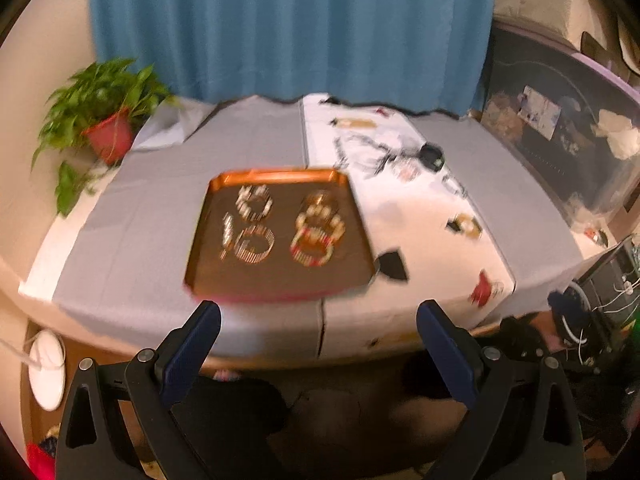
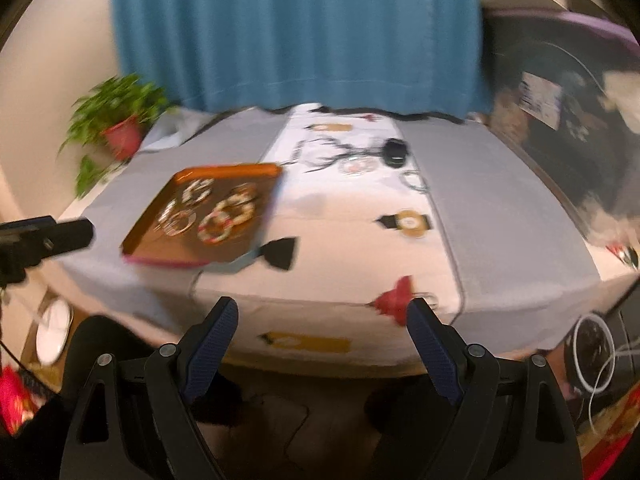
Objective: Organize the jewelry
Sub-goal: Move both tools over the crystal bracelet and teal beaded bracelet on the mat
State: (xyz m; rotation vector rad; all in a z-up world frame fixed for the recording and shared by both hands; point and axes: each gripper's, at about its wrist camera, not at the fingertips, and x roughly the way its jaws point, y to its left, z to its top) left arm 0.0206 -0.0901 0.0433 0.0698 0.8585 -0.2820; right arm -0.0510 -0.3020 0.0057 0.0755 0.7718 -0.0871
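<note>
Tabletop (image 1: 160, 216), covered by a grey cloth with a white printed runner (image 1: 420, 208) laid down its middle; the runner carries black, gold and red motifs. Blue curtain (image 1: 288, 28), hanging in folds behind the far edge. Potted green plant (image 1: 104, 120) in a red pot, at the far left corner, with leaves trailing over the edge. Small black object (image 1: 432, 156), too blurred to identify, resting on the runner toward the far side. White round object (image 1: 47, 368) on the floor, lower left. Dark cluttered shelving (image 1: 560, 132) along the right.
</note>
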